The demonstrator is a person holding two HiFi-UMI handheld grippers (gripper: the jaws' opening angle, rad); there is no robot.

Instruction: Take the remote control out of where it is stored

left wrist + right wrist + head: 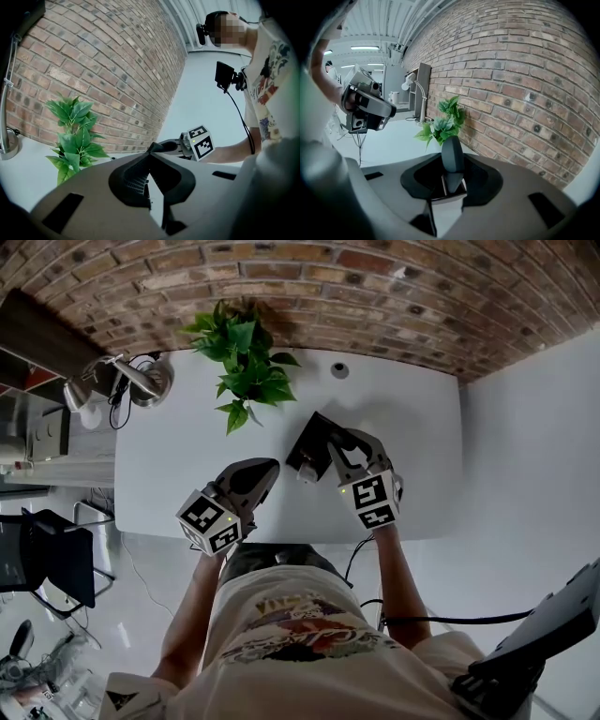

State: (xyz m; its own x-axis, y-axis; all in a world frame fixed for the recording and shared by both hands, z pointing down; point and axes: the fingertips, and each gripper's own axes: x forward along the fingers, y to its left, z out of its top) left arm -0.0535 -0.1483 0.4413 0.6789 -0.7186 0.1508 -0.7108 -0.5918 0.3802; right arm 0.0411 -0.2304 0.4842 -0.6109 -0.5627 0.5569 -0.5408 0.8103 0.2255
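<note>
My right gripper (339, 448) is shut on a dark remote control (309, 442) and holds it in the air above the white table (412, 427). In the right gripper view the remote (452, 153) stands up from between the pads, with a pale piece under it. The left gripper view shows the remote's dark end (158, 148) sticking out of the right gripper (172, 146). My left gripper (270, 468) hovers just left of it over the table's front edge, jaws together with nothing between them. It also appears in the right gripper view as the left gripper (389, 111), at the upper left.
A potted green plant (242, 357) stands at the back of the table against the brick wall. A desk lamp (131, 381) sits at the back left corner, and a small round disc (339, 370) lies behind the grippers. A black chair (47, 559) stands on the floor at left.
</note>
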